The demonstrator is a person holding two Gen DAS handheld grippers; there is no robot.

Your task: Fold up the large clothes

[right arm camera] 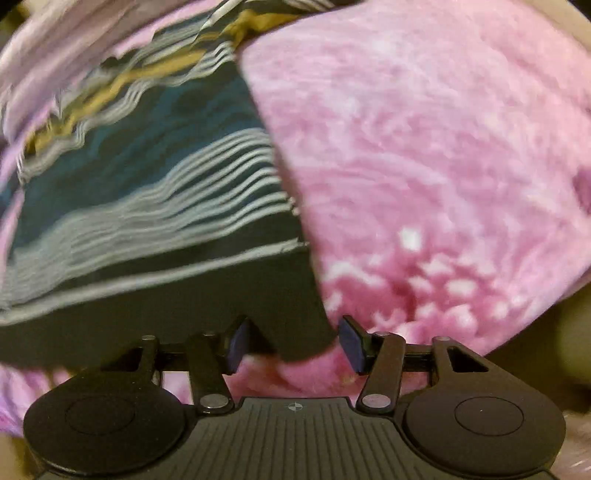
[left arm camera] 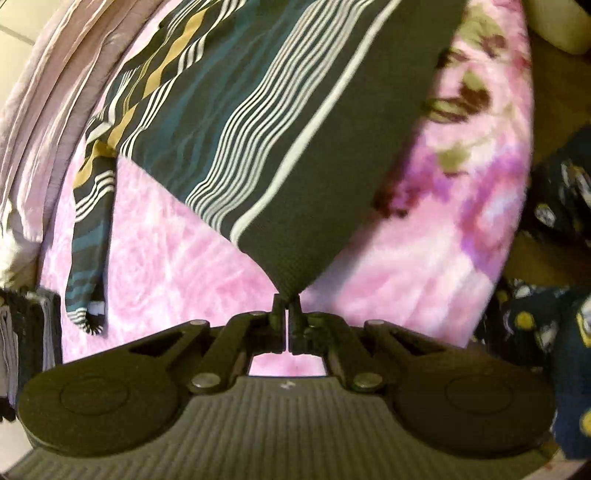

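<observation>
A large dark striped shirt (left arm camera: 258, 110), with white, teal and mustard bands, lies spread over a pink fleece blanket (left arm camera: 166, 240). My left gripper (left arm camera: 287, 301) is shut on a dark corner of its hem, and the cloth is pulled up to a point at the fingertips. A sleeve (left arm camera: 90, 229) trails down on the left. In the right wrist view the same shirt (right arm camera: 147, 206) fills the left half, blurred by motion. My right gripper (right arm camera: 293, 341) is open, its blue-padded fingers (right arm camera: 351, 343) on either side of the shirt's dark bottom corner (right arm camera: 295, 325), with the cloth between them.
The pink blanket (right arm camera: 424, 166) covers the surface to the right. Pale lilac bedding (left arm camera: 40, 110) lies bunched along the far left. Dark blue fabric with yellow and white prints (left arm camera: 554, 332) hangs off the bed's right edge. A cream cushion (left arm camera: 561, 22) sits at top right.
</observation>
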